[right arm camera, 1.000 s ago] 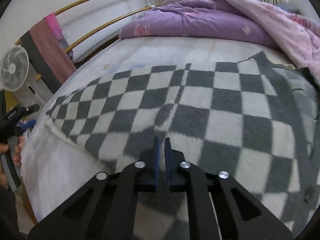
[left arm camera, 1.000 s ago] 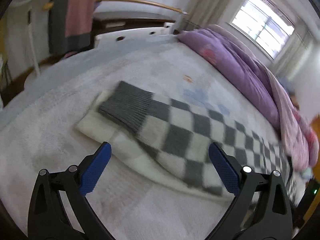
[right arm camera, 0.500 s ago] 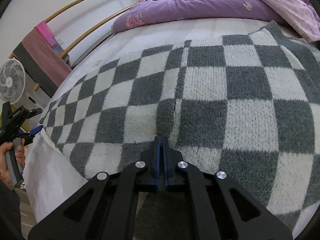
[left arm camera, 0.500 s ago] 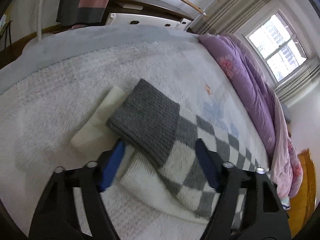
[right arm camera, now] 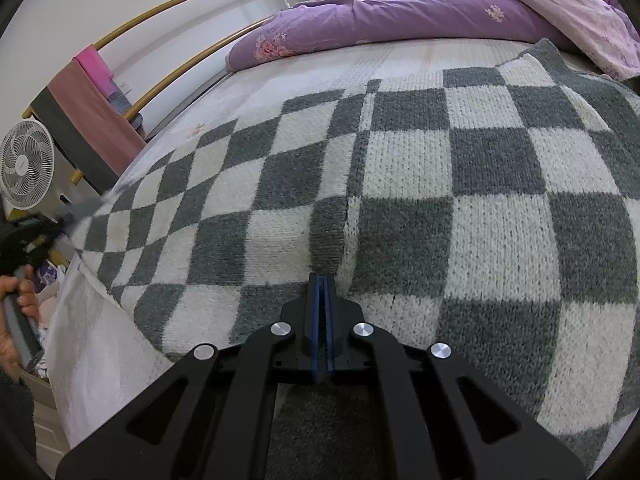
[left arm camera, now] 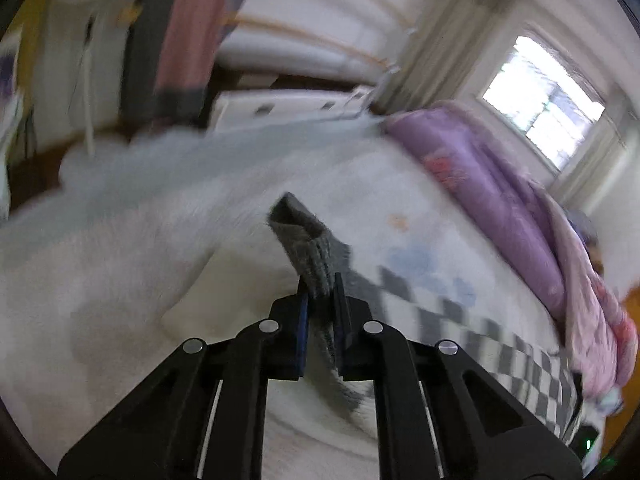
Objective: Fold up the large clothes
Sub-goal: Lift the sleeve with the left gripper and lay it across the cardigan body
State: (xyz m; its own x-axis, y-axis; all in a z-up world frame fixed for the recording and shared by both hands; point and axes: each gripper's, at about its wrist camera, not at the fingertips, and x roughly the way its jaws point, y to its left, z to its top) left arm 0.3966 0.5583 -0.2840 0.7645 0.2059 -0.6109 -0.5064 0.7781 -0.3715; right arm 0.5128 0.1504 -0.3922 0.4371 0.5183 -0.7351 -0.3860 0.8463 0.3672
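Closed since before, left tool point(left arm camera: 319, 286) pinches sweater cuff point(left arm camera: 304, 240).

purple quilt point(right arm camera: 400, 16) at bed head | white fan point(right arm camera: 26, 164) | pink towel point(right arm camera: 92, 120) on rail

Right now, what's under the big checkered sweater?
The checkered sweater lies on the white fuzzy blanket covering the bed. Whatever is directly beneath its middle is covered, so that can't be seen.

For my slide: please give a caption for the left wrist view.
Left gripper shut on the sweater's grey cuff, above the bed.
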